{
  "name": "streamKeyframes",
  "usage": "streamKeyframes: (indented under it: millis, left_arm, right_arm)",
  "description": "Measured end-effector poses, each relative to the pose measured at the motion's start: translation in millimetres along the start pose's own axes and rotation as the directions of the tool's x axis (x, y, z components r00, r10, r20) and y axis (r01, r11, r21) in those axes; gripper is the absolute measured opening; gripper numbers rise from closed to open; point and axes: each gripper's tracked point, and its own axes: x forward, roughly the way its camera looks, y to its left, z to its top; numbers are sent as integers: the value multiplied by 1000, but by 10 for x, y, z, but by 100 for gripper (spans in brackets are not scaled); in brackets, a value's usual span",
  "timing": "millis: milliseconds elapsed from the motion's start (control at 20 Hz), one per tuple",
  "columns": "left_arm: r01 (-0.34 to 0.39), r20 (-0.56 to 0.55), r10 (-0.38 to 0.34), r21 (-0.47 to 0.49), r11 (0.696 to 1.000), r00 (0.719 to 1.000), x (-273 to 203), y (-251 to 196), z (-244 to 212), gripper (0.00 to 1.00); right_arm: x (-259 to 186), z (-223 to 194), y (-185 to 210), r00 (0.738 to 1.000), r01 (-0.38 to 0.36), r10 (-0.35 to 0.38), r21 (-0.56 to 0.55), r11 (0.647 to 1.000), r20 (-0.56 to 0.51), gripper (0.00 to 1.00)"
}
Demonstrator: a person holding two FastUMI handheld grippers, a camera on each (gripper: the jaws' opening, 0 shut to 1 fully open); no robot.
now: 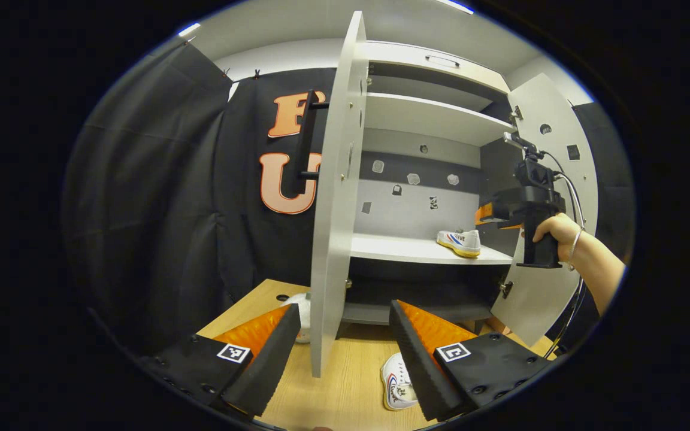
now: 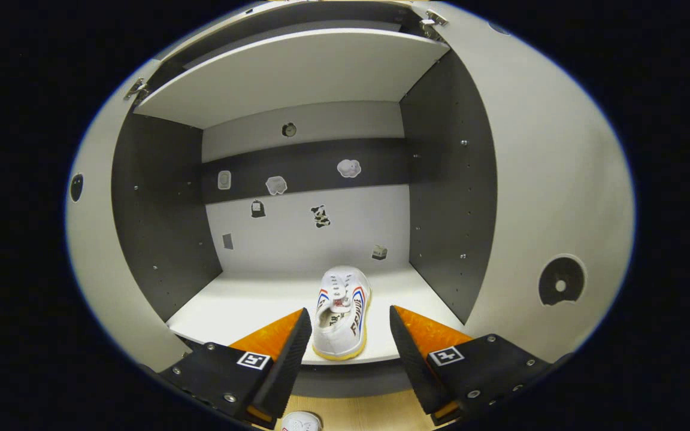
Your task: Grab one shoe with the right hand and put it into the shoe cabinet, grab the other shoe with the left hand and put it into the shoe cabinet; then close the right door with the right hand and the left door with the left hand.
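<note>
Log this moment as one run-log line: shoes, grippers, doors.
first shoe: on cabinet shelf | second shoe: on table | right gripper: open | left gripper: open | both doors: open

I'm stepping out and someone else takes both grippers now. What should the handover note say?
Right gripper: jaws open, empty, in front of the first shoe, which rests on the cabinet shelf.
Left gripper: jaws open, empty, above the second shoe, lying on the wooden table.
Done: one shoe in.
Left: the second shoe, then the right door and the left door, both open.
</note>
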Motion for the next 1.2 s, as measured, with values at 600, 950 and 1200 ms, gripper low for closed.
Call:
streamKeyframes:
  millis: [600, 950, 1200]
  left_arm:
    - [160, -155, -159, -7, 987, 975, 337, -602, -707, 97]
    - [200, -364, -164, 63, 978, 917, 700, -729, -1733, 98]
    - [218, -536, -183, 3, 976, 824, 780, -830, -2559, 98]
  right_arm:
    - [-1381, -173, -112, 991, -18, 15, 16, 1000, 129, 92]
    - [-1774, -387, -332, 992, 17, -15, -15, 1000, 128, 92]
    - [-1997, -492, -573, 990, 64, -59, -36, 997, 126, 92]
